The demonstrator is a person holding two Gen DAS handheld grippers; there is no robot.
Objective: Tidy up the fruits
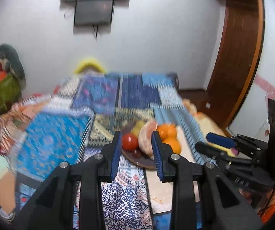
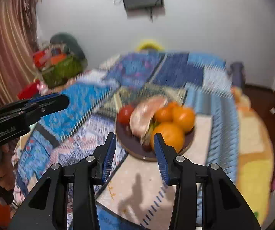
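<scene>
Fruits were piled on a dark round plate (image 2: 190, 137) that lay on a patchwork bed cover (image 2: 76, 103), a little beyond the tips of both grippers. In the right wrist view the oranges (image 2: 168, 134) sat at about 3 o'clock on the plate, smooth and round, three of them touching each other. A large pale pink fruit (image 2: 143, 117), maybe a peeled pomelo, leaned in the middle, and a shiny red tomato (image 2: 125, 113) rested at 10 o'clock. I think they were heaped together so that the plate keeps them from rolling on the soft cloth. Something yellow-green showed behind them in the left wrist view, but it was too blurred to name.

The right gripper (image 2: 135, 147) hung above the near rim with its jaws a little apart and nothing between the ribbed blue pads (image 2: 108, 159). The left gripper (image 1: 136, 147) was the same, slightly spread and empty, pointing down toward the plate. The cover looked like printed cotton in blue squares; at 6 o'clock lay a pale mat (image 2: 137, 182).
</scene>
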